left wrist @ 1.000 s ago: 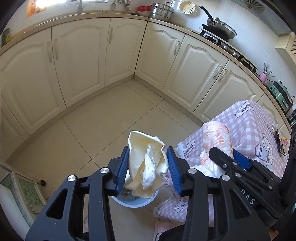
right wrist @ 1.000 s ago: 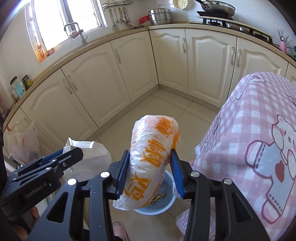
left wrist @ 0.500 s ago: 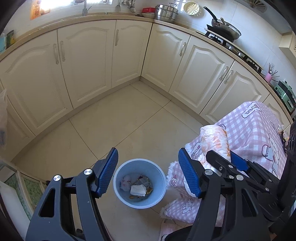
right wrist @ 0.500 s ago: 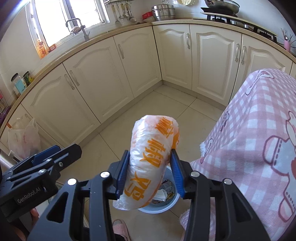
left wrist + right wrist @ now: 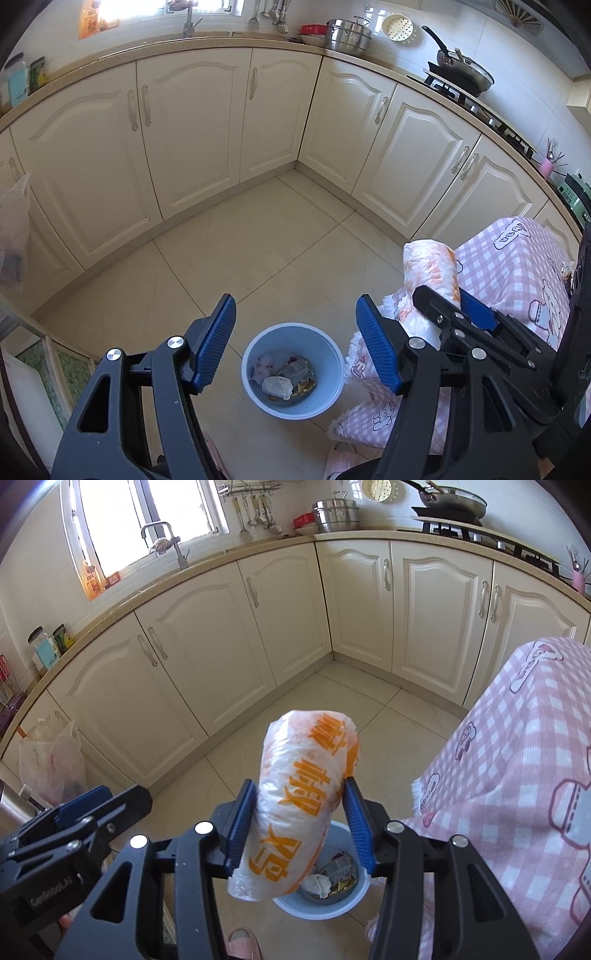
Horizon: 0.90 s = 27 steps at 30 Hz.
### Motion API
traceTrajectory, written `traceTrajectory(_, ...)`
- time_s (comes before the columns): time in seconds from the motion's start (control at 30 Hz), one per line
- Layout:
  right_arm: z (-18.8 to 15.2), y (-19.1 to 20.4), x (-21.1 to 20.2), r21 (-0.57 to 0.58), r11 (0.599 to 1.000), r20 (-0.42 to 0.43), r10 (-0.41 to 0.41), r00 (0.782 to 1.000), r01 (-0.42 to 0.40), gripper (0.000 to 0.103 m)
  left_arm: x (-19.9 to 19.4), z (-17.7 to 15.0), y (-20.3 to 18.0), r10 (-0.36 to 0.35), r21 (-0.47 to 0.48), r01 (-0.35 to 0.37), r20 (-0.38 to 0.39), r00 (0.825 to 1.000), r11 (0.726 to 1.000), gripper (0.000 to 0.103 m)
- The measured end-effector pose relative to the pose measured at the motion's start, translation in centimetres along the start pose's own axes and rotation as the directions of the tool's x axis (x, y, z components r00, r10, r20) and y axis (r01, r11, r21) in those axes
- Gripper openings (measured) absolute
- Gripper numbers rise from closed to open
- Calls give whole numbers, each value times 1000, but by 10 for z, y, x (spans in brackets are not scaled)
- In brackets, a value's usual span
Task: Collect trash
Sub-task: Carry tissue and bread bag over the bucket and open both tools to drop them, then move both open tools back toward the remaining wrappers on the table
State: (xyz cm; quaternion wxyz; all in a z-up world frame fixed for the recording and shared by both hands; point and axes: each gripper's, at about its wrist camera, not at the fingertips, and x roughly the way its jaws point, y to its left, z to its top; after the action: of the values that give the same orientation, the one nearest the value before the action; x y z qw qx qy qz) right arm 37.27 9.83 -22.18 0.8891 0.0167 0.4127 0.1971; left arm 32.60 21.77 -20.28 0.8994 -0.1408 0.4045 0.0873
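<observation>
My left gripper (image 5: 295,306) stands open and empty above a light blue bin (image 5: 247,362) on the tiled floor. In the bin lie a crumpled cream wad (image 5: 277,386) and several wrappers. My right gripper (image 5: 300,786) holds a white plastic bag with orange print (image 5: 306,786) upright over the same bin (image 5: 321,910). Its jaws are opening, and the bag still sits between the pads and touches both. In the left wrist view the bag (image 5: 430,266) and the right gripper (image 5: 454,302) show at the right. The left gripper (image 5: 92,812) appears at the lower left of the right wrist view.
A table with a pink checked cloth (image 5: 517,760) stands right beside the bin, its hem hanging near the rim. Cream cabinets (image 5: 192,122) line the corner behind. A plastic bag (image 5: 51,764) hangs at the far left. A pink slipper (image 5: 243,941) lies near the bin.
The left gripper opened and let go of the cream wad, which now lies in the bin. The right jaws have spread slightly around the bag.
</observation>
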Motion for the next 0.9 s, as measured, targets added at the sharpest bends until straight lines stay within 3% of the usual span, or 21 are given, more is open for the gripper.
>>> traceTrajectory(0.1, 6, -3, -5, 5, 1000, 18, 2, 1000, -2, 54, -5, 1, -2, 7, 13, -7, 11, 1000, 1000, 65)
traceTrajectory(0.37, 13, -15, -37, 33, 999, 68, -17, 998, 15, 55, -25, 2, -16, 3, 47, -5, 47, 999, 999, 65)
traceTrajectory(0.57, 13, -31, -86, 56, 998, 139, -48, 989, 41, 55, -55, 3, -32, -13, 83, 4, 102, 995, 997, 68)
traceTrajectory(0.9, 1, -87, -186, 121, 987, 269, -134, 954, 105, 56, -103, -4, -102, -131, 187, 100, 159, 979, 977, 69)
